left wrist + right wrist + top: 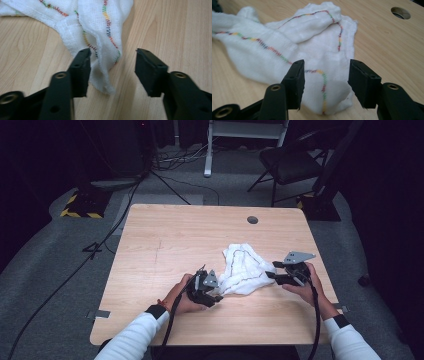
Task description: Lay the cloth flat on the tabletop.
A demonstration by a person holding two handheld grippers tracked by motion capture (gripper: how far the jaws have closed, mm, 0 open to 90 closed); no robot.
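A crumpled white cloth [244, 267] with multicoloured stitching lies right of centre on the wooden table [165, 235]. My left gripper [218, 295] sits at the cloth's near left corner. In the left gripper view the jaws [112, 67] stand apart, and a drooping cloth corner [105, 57] lies between them without being pressed. My right gripper [270, 274] is at the cloth's right edge. Its jaws [325, 75] are also apart, with the cloth's edge [324, 92] flat on the table between them.
A round cable hole [252, 219] is in the tabletop near the far edge. Beyond the table stand a black folding chair [290, 162], a white frame leg [207, 150] and a yellow-and-black striped base [82, 205]. Cables run across the grey floor.
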